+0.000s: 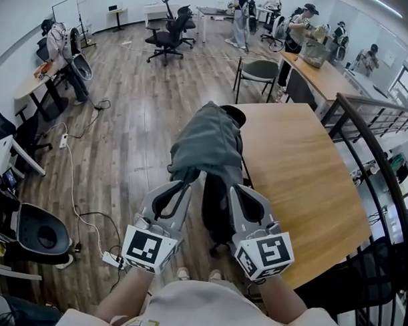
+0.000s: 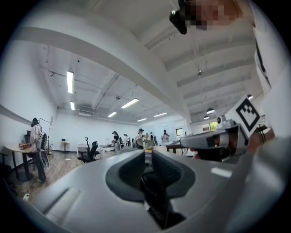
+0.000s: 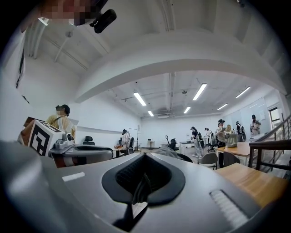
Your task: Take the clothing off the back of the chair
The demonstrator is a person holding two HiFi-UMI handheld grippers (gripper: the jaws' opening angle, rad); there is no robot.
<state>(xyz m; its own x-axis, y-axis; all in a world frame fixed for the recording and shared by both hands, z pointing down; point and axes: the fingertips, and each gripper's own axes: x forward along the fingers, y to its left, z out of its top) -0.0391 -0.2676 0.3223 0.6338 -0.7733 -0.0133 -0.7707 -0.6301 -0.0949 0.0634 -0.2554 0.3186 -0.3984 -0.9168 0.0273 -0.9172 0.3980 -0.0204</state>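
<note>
**Garment hanging just ahead of 2 empty hand-held grippers**

The grey-green fabric garment (image 1: 206, 142) is hanging bunched over the back of the black office chair (image 1: 217, 208), just ahead of both sets of tips. The left hand-held gripper (image 1: 183, 186) is pointing level at its lower left edge. Its jaws are sitting almost pressed together, with only a sliver between them and nothing in it. The right hand-held gripper (image 1: 233, 189) is pointing at the lower right edge, jaws pressed fully together and pinching nothing.

With jaws this tight, a push forward is likely nudging cloth or chair rather than catching fabric. The chair is probably rolling away if shoved. The cloth is wrapping up around the black headrest (image 1: 233, 115), so a pull toward the person is risking a snag. A 1-sided grip is risking the free half sliding onto the wooden plank floor (image 1: 130, 141). The light wooden worktop (image 1: 298, 169) is lying close to the right of the right hand-held gripper, inviting a knock.

The gripper bodies are covering the hem, so contact with the cloth is impossible to judge. The chair's seat and base are mostly hiding beneath them. The right gripper view is showing only a small grey hump (image 3: 164, 151) beyond its tips.
</note>
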